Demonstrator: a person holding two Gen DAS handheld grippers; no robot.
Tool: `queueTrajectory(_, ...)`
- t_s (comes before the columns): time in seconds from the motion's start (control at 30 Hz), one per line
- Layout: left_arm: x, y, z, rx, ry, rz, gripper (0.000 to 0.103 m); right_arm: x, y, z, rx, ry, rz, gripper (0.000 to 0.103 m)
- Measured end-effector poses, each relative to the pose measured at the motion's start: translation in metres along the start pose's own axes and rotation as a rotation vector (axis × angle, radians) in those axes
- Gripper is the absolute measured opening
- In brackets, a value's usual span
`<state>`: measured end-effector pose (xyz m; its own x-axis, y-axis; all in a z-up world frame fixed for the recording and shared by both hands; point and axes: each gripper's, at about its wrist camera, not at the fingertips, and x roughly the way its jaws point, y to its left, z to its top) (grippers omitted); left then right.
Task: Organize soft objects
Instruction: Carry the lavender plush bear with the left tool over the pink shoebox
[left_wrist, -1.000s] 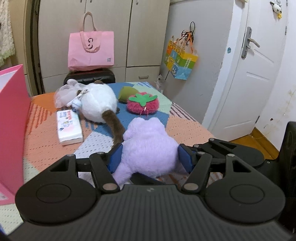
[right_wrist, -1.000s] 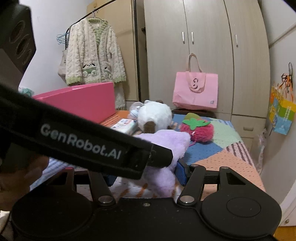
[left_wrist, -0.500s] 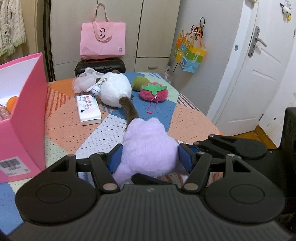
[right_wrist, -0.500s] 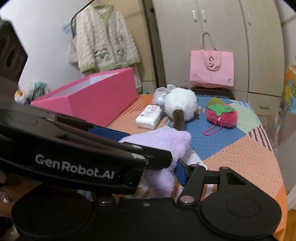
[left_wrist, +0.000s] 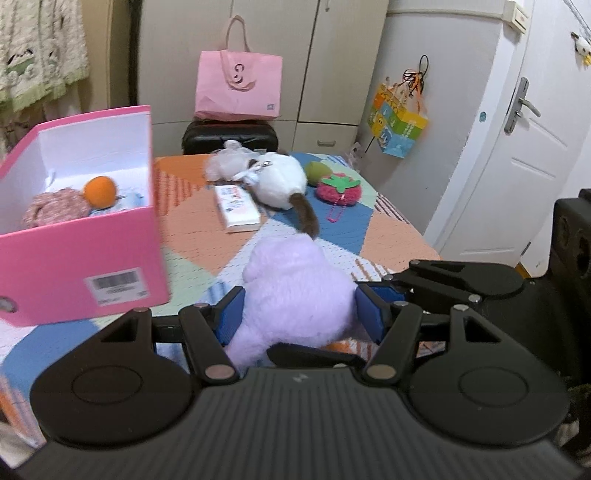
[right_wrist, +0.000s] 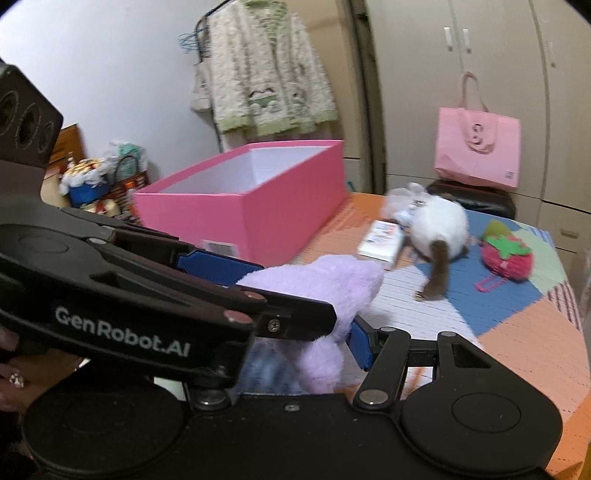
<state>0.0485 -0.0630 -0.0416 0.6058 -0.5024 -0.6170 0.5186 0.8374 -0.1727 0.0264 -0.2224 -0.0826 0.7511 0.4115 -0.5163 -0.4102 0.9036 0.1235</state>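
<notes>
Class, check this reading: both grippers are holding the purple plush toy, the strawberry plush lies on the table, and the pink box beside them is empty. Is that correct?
One detail is wrong: the pink box is not empty. The left wrist view shows an orange ball and other soft items inside. The rest stands: left gripper and right gripper both hold the purple plush toy, and the strawberry plush lies on the table.

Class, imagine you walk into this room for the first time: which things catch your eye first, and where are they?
The purple plush toy stands out first, squeezed between the blue pads of the left gripper and also gripped by the right gripper. Next comes the open pink box on the table's left, already holding an orange ball. Beyond lie a white plush and a strawberry plush.
</notes>
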Motion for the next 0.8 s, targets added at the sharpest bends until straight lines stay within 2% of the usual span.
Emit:
queueTrajectory(0.33, -0.071, 0.024, 0.009, -0.014, -0.079, 0.096, 0.063, -0.006, 0.05, 0.035, -0.132, -0.053, 0.152, 0.064)
queueTrajectory(0.43, -0.086, 0.036, 0.02, -0.001, -0.107, 0.099, 0.063, -0.004, 0.06, 0.049, -0.154, -0.081, 0.179, 0.064)
queueTrajectory(0.63, -0.098, 0.051, 0.042, 0.021, -0.179, 0.113, 0.063, -0.002, 0.07, 0.082, -0.204, -0.133, 0.189, 0.064)
queueTrajectory(0.8, -0.09, 0.073, 0.062, -0.013, -0.188, 0.129, 0.063, 0.015, 0.066, 0.108, -0.212, -0.148, 0.207, 0.064)
